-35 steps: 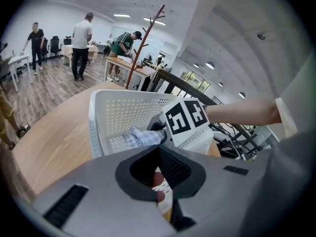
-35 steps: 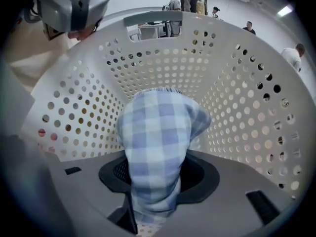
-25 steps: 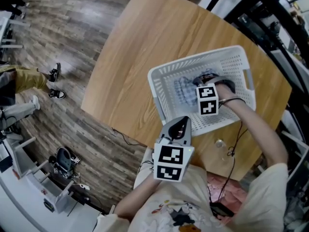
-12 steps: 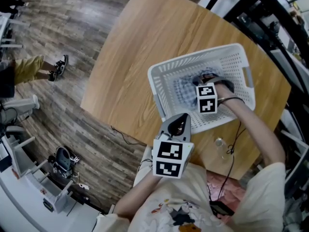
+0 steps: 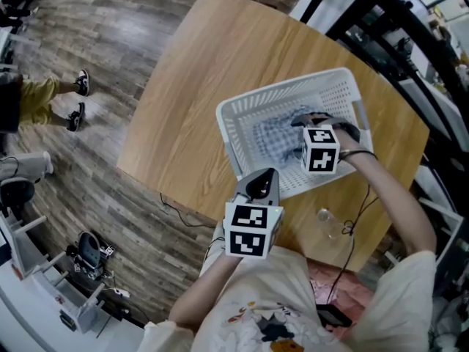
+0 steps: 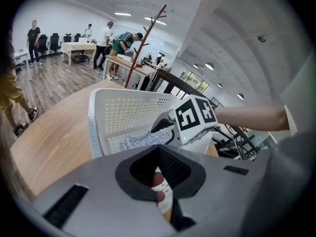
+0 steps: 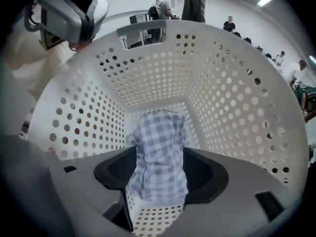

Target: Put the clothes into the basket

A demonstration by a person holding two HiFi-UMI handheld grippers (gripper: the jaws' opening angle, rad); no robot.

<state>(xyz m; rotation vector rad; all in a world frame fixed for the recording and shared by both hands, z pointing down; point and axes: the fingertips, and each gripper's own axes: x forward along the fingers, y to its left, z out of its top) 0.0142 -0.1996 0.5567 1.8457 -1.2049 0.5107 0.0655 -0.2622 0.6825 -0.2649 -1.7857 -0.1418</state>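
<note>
A white perforated basket [image 5: 227, 119] stands on the round wooden table [image 5: 183, 86]. A blue-and-white checked cloth [image 5: 275, 134] lies inside it. My right gripper [image 5: 302, 117] reaches into the basket from the right. In the right gripper view its jaws [image 7: 160, 174] stand wide apart, and the checked cloth [image 7: 160, 152] hangs loosely in the gap and down onto the basket floor. My left gripper [image 5: 262, 176] hovers at the basket's near rim, over the table's front edge, jaws together with nothing between them. The left gripper view shows the basket [image 6: 94, 117], the cloth [image 6: 140, 141] and the right gripper [image 6: 163, 125].
A small clear object [image 5: 326, 222] and a black cable [image 5: 359, 218] lie on the table near my right forearm. Wood floor surrounds the table, with a person's legs [image 5: 51, 97] at the left. Black racks [image 5: 396, 28] stand at the right.
My right gripper has drawn back a little toward the basket's right side, the cloth staying in the basket. The left gripper has barely shifted. The person on the floor stepped leftward.
</note>
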